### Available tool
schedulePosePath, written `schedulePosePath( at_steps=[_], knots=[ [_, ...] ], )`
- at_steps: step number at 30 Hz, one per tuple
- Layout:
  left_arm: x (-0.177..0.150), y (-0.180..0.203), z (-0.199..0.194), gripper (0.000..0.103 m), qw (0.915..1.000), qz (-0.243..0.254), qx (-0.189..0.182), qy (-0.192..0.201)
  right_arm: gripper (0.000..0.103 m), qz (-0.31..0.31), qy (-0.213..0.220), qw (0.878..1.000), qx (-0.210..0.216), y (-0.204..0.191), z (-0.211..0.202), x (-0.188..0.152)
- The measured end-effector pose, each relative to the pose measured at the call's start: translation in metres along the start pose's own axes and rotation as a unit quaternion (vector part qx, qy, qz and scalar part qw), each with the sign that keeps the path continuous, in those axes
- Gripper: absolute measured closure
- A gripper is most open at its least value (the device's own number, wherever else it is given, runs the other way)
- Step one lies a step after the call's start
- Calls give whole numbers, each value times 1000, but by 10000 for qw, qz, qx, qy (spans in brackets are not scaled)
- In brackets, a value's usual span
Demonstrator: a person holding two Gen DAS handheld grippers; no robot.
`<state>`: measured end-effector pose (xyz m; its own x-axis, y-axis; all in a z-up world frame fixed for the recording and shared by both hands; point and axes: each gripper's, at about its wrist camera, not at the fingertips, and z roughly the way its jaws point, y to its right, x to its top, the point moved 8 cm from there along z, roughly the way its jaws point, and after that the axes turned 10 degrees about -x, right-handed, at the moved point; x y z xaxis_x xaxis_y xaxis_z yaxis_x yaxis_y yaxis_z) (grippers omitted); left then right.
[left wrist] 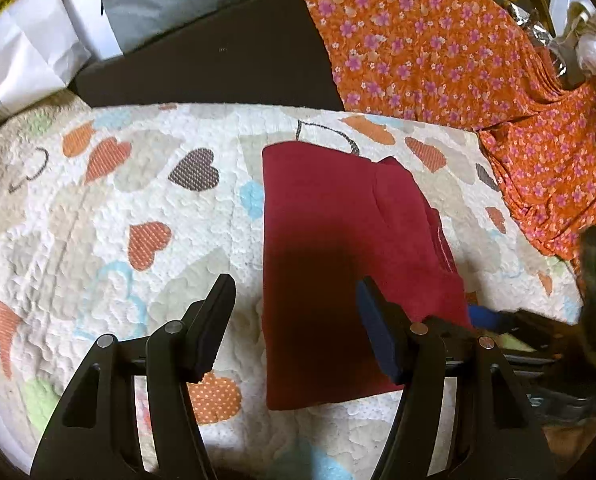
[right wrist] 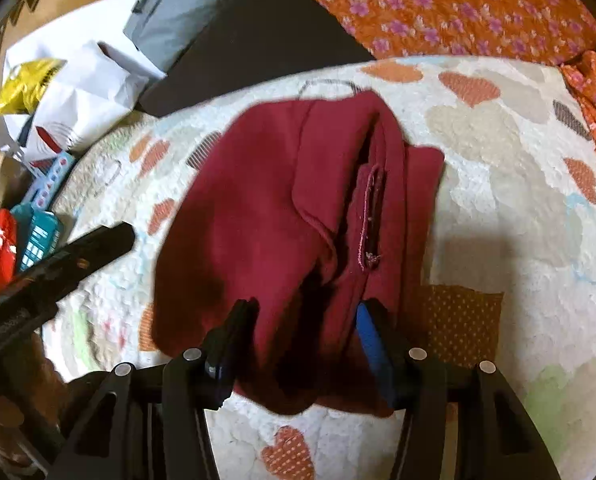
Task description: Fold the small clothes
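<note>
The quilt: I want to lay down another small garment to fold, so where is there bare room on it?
Free: the heart-print quilt left of the red garment, and the strip between the garment and the orange floral cloth. Crowded: the far-left edge, with white bags and boxes.

red garments (left wrist: 338,248): one, folded
heart-print quilts (left wrist: 137,208): one
orange floral cloths (left wrist: 438,52): one
claws: two (left wrist: 295,320) (right wrist: 302,340)
</note>
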<state>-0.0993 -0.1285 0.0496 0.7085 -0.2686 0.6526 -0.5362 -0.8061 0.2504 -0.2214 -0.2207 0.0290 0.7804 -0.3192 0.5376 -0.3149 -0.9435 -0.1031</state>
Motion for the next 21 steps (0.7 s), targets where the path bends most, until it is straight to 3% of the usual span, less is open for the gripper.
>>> schedulePosePath(
  at_steps=[10, 21],
  knots=[
    [7, 15, -16, 40, 9994, 86, 73, 321, 50, -275, 985, 9934, -511, -16, -68, 21],
    [10, 19, -20, 40, 9989, 135, 155, 412, 50, -87, 1004, 9935, -535, -8, -72, 22]
  ],
)
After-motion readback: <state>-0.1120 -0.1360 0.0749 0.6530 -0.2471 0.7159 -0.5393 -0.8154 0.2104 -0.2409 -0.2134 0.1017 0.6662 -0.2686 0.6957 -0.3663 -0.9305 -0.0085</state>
